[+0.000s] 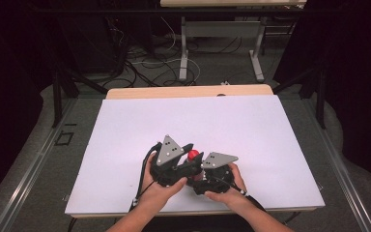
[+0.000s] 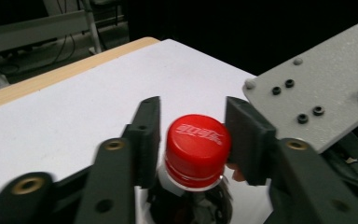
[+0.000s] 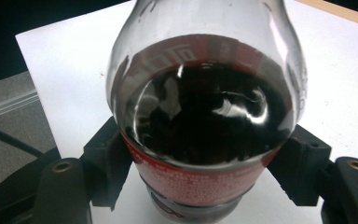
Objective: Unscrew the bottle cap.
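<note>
A cola bottle (image 3: pixel 205 116) with dark liquid and a red label stands at the near middle of the white board (image 1: pixel 198 121). In the right gripper view my right gripper (image 3: pixel 205 186) is shut on the bottle's labelled body, a pad pressed on each side. The red cap (image 2: pixel 196 149) sits between the pads of my left gripper (image 2: pixel 193 135), which is shut on it. From the high view, the cap (image 1: pixel 193 154) peeks out between the two grippers, with the left gripper (image 1: pixel 189 153) on it and the right gripper (image 1: pixel 199 175) lower down; hands and grippers hide the bottle body.
The right gripper's grey plate (image 2: pixel 317 88) is close beside the left jaws. A bare wooden strip (image 1: pixel 188 91) edges the board's far side. Beyond it are table legs (image 1: pixel 183 53) and floor cables (image 1: pixel 145 63). Metal rails (image 1: pixel 29 164) run along both sides.
</note>
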Motion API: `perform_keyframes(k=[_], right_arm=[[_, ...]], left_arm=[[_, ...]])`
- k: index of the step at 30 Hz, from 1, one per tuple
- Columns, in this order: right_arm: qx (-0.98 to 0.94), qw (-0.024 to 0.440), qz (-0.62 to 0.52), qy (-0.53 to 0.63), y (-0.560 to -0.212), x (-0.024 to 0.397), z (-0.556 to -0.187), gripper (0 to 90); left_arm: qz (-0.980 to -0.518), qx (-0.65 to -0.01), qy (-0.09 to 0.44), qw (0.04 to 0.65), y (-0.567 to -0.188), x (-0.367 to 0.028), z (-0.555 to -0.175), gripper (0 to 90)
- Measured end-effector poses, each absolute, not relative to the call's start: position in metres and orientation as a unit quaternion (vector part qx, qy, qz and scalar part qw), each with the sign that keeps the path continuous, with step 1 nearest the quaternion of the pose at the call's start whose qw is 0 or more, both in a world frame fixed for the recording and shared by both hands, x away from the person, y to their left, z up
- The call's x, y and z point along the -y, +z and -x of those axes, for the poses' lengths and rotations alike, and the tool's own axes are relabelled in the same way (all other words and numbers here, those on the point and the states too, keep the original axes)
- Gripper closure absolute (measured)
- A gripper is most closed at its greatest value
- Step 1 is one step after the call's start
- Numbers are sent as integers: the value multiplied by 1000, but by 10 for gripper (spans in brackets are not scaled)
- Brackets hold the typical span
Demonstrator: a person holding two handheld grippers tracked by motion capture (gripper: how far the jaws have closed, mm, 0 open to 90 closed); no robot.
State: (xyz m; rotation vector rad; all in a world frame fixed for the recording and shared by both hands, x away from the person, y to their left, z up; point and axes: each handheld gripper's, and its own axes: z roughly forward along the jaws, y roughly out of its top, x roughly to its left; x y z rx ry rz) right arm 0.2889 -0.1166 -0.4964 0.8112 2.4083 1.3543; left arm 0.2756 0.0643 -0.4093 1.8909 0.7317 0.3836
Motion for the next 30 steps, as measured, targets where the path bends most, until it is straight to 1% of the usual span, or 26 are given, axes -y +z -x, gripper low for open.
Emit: perform_keyframes(k=[2, 3, 4, 7, 10, 12, 13, 14, 16, 19, 20, 21, 23, 25, 27, 28, 30], right_arm=[[-831, 122, -275, 467, -496, 117, -289, 290], [-834, 121, -268, 466, -496, 116, -288, 289], [-840, 113, -257, 464, -495, 115, -287, 290], [-838, 110, -250, 473, -495, 113, -286, 289], [-841, 103, -237, 476, -495, 110, -283, 290], [-846, 94, -224, 474, -494, 110, -282, 289], [-845, 96, -218, 478, -494, 109, -281, 289], [-847, 96, -209, 479, -494, 107, -280, 289], [-849, 95, -202, 479, -494, 107, -280, 289], [-851, 87, -197, 478, -495, 105, -278, 289], [-851, 86, -199, 477, -495, 105, -278, 289], [-851, 90, -200, 477, -496, 105, -278, 289], [-851, 91, -201, 476, -496, 105, -279, 289], [-851, 88, -206, 475, -496, 105, -279, 289], [-849, 87, -216, 475, -497, 105, -280, 289], [-845, 94, -229, 474, -497, 107, -282, 290], [-844, 96, -235, 473, -497, 108, -283, 290]], left_arm=[[-799, -286, 133, 512, -403, -72, -280, 443], [-801, -278, 129, 515, -400, -76, -282, 422], [-807, -261, 122, 515, -396, -81, -283, 415], [-834, -194, 79, 510, -389, -93, -293, 402], [-850, -138, 19, 508, -391, -102, -305, 400], [-856, -117, 16, 503, -393, -106, -310, 405], [-858, -106, 1, 502, -396, -107, -314, 415], [-859, -98, -16, 503, -397, -108, -316, 444], [-855, -82, -40, 511, -402, -109, -319, 456], [-855, -64, -59, 512, -404, -109, -321, 545], [-856, -58, -52, 512, -404, -108, -320, 587], [-857, -56, -47, 511, -405, -107, -319, 599], [-857, -54, -42, 511, -405, -105, -317, 601], [-857, -67, -28, 510, -406, -103, -314, 604], [-855, -92, -3, 510, -406, -101, -310, 607], [-852, -110, 15, 511, -407, -99, -306, 609], [-842, -159, 49, 513, -407, -94, -299, 610]])
